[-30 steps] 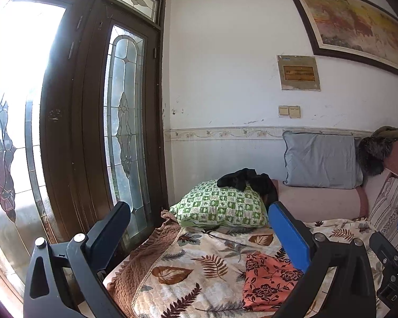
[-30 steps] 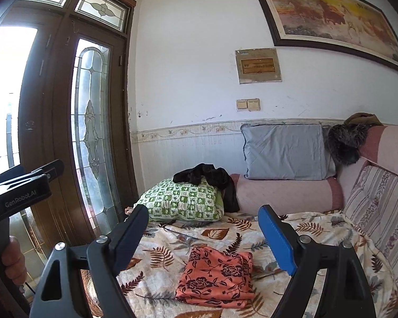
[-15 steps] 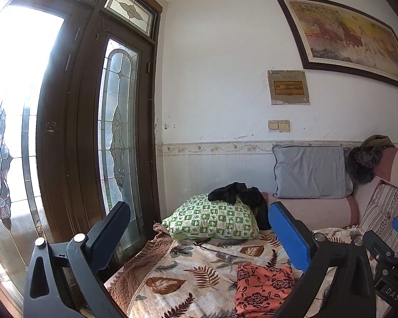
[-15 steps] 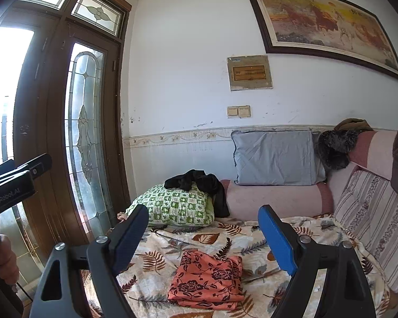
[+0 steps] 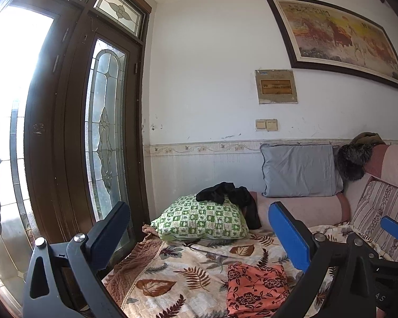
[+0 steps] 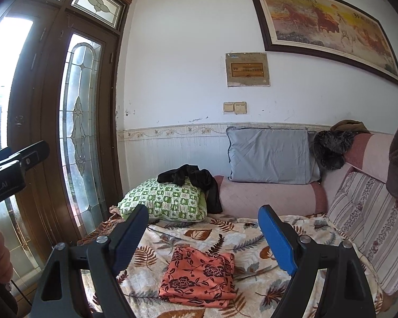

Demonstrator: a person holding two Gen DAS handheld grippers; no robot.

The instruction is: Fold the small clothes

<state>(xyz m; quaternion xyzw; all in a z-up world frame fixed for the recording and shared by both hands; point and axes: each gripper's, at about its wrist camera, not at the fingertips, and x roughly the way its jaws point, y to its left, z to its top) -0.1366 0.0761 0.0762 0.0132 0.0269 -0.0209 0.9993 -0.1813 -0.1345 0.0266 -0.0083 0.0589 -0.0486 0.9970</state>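
Blue-padded left tongs (image 5: 201,234), right tongs (image 6: 205,235): both wide apart, holding nothing

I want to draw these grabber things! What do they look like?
Each gripper is a black plastic frame with silver bolts and two flat fingers. On the left gripper, one pad is bright blue. The right gripper looks the same, with a blue pad. The left one's body has white lettering on its side.
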